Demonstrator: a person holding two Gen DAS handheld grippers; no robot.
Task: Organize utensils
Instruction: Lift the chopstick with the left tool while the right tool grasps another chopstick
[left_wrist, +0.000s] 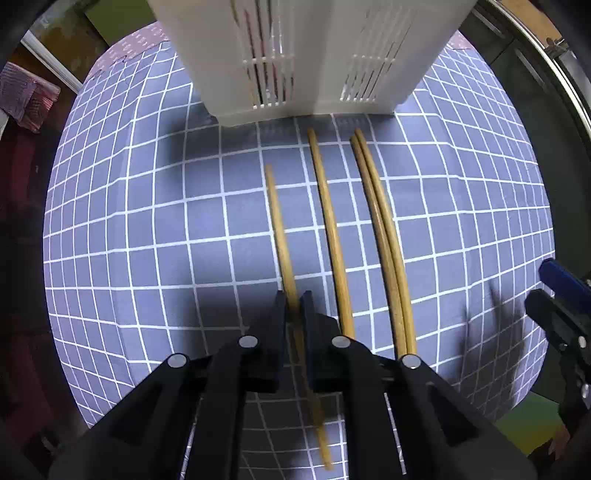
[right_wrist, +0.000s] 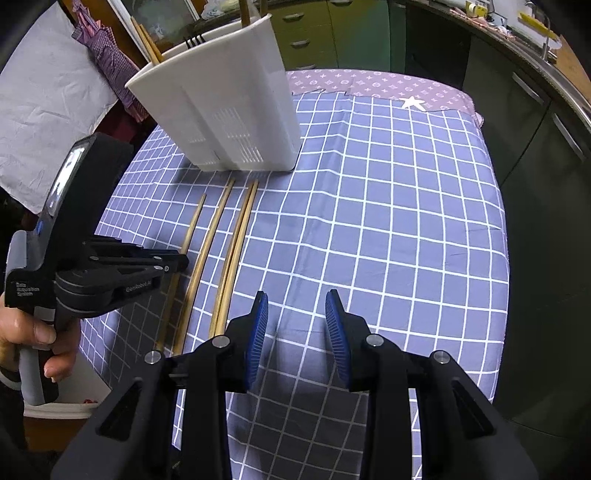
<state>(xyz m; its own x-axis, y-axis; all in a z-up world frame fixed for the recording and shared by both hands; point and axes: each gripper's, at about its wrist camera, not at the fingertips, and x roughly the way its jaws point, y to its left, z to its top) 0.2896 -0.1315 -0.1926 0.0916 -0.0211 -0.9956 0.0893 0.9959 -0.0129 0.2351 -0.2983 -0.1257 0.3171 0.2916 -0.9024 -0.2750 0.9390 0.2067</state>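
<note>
Wooden chopsticks: four pale bamboo-coloured sticks lie nearly parallel on the bench, running from the caddy's foot toward the cameras.
Leftmost chopstick (left_wrist: 275, 221): set apart from the others, its far tip short of theirs; it passes between the fingers of the left claw.
Second chopstick (left_wrist: 327, 221): lies alone, just right of the gripped one, its far tip near the caddy.
Right-hand pair (left_wrist: 378, 221): two sticks touching along their length, farthest right in the left wrist view.
Left claw (left_wrist: 294, 299): black, pointing straight down at the bench; its fingers are closed against the leftmost chopstick, with no gap visible on either side. No earlier picture shows how it came there.
Right claw (right_wrist: 297, 325): black with ribbed blue pads (right_wrist: 258, 328); the fingers stand partly apart with only cloth between them, gripping nothing, to the right of the chopsticks and clear of them.
Utensil caddy (right_wrist: 229, 107): white plastic with slotted lower walls, standing upright at the far end of the chopsticks; further chopsticks and dark fork tines rise above its rim.
Tablecloth (right_wrist: 388, 221): blue-grey with a white grid, covering the bench; a mauve patterned cloth (right_wrist: 388, 86) shows along its far edge.
Hand (right_wrist: 33, 332): the person's left hand wraps the handle of the left claw, seen at the left edge of the right wrist view.
</note>
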